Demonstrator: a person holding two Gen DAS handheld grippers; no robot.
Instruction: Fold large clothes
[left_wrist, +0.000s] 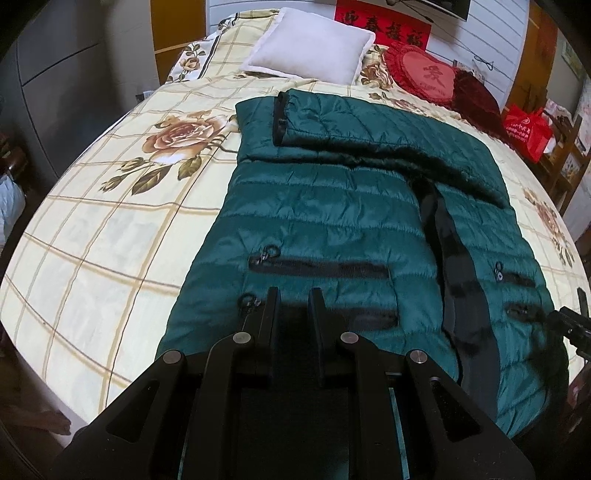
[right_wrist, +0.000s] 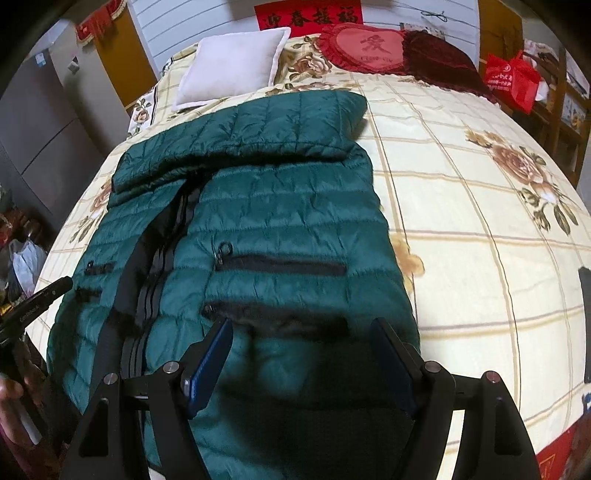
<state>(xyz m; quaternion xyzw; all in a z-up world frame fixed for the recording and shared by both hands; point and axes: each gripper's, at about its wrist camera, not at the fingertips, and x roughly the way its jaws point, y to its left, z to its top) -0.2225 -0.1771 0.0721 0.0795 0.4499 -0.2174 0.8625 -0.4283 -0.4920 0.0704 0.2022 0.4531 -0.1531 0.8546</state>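
Spread over the floral checked bed (left_wrist: 110, 240), the green puffer jacket (left_wrist: 332, 221) lies front-up, sleeves already folded across its chest, long axis running from the near hem toward the pillow (left_wrist: 310, 51). Both grippers hover at the hem, probably to fold it upward: the left gripper (left_wrist: 293, 295) has its jaws nearly closed and empty, the right gripper (right_wrist: 303, 325) has them wide apart, holding nothing.

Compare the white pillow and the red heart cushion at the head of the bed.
The white pillow is square and plain; the heart cushion is heart-shaped, with a character on its face and a frilled edge. The pillow lies toward the left of the bed, the cushion toward the right, beside a dark red cushion. Both lie beyond the green jacket, untouched.
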